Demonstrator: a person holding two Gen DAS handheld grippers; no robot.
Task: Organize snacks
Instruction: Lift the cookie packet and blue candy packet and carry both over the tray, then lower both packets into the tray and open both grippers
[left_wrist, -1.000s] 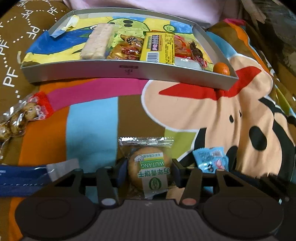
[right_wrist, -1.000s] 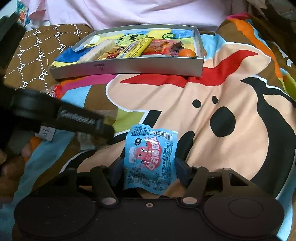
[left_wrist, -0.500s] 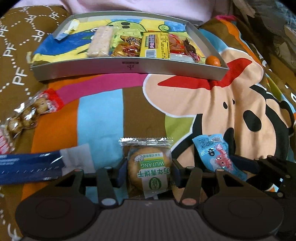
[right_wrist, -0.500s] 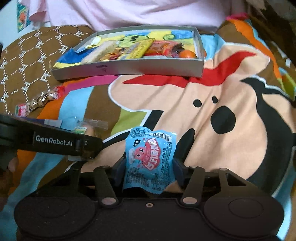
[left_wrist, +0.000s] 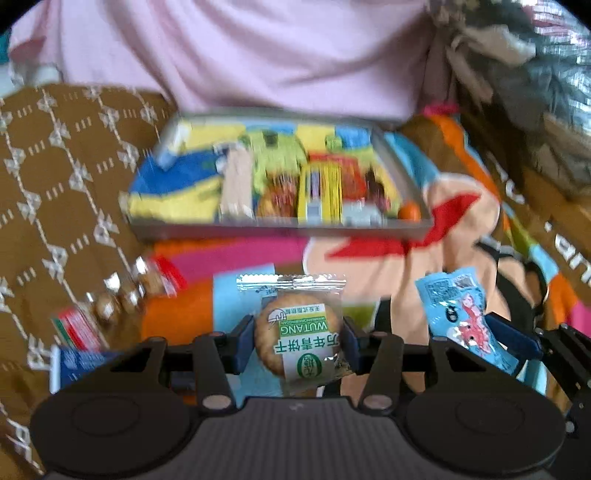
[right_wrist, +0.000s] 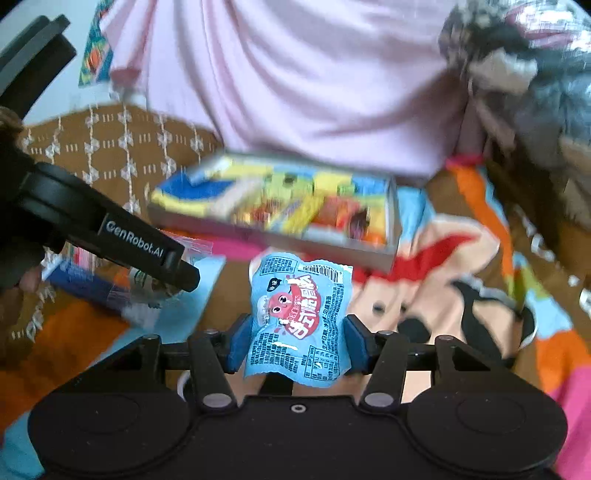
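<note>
Both packets lifted off blanket, biscuit packet (left_wrist: 299, 332) between left fingers (left_wrist: 242, 345)

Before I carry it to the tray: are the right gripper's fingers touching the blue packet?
Touching. The right wrist view shows both blue fingers pressed against the sides of the blue packet.

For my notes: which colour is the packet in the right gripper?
Light blue packet with a red cartoon figure; right wrist view shows it best.
</note>
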